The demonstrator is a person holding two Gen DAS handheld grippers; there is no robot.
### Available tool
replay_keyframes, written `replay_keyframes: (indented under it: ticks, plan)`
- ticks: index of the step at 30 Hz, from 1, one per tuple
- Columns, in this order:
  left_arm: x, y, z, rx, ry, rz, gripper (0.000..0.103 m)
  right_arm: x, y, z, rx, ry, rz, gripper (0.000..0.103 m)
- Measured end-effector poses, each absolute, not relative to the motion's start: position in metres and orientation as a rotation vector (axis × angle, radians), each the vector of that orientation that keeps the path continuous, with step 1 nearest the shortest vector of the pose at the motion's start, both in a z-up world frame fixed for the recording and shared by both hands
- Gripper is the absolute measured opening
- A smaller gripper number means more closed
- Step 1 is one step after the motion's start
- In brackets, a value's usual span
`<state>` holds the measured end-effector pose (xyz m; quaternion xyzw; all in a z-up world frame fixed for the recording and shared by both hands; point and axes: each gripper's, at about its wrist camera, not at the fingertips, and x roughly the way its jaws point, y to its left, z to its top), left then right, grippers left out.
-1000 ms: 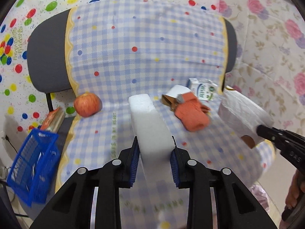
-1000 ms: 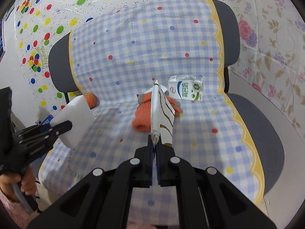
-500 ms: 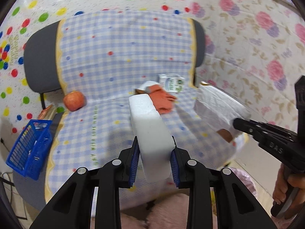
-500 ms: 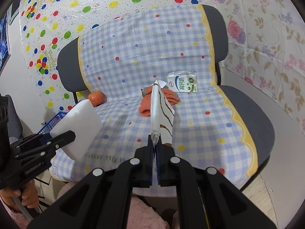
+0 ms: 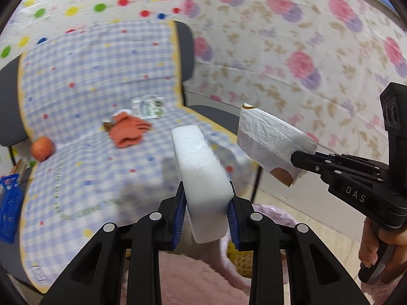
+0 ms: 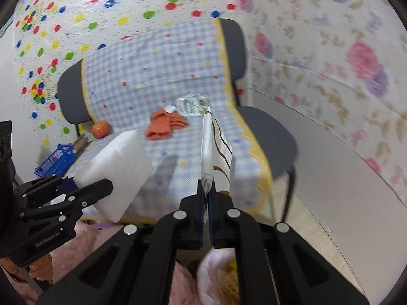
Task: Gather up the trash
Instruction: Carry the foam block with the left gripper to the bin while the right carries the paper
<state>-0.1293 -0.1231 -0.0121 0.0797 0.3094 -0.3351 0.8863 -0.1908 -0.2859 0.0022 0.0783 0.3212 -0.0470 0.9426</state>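
Two hand-held grippers carry trash in front of a chair.

The left hand-held gripper (image 5: 205,209) clamps a white foam block (image 5: 201,172); the right hand-held gripper (image 6: 207,198) pinches a flat paper bag (image 6: 215,150); a milk carton (image 6: 192,105), orange cloth (image 6: 165,125) and apple (image 6: 101,129) lie on the checked chair cover (image 6: 162,63).

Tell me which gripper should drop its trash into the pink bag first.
Probably the right gripper: the pink bag opens almost directly beneath its paper wrapper. The left gripper, clamping the foam block, sits further left of the bag.
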Motion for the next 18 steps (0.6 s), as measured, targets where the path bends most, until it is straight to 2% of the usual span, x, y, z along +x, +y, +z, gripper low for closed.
replay_keyframes:
  ticks: [18]
  plan:
    - [-0.181,-0.195,-0.065,0.284,0.743,-0.914,0.032,-0.275,-0.322,-0.048,0.243,0.788,-0.265,0.004]
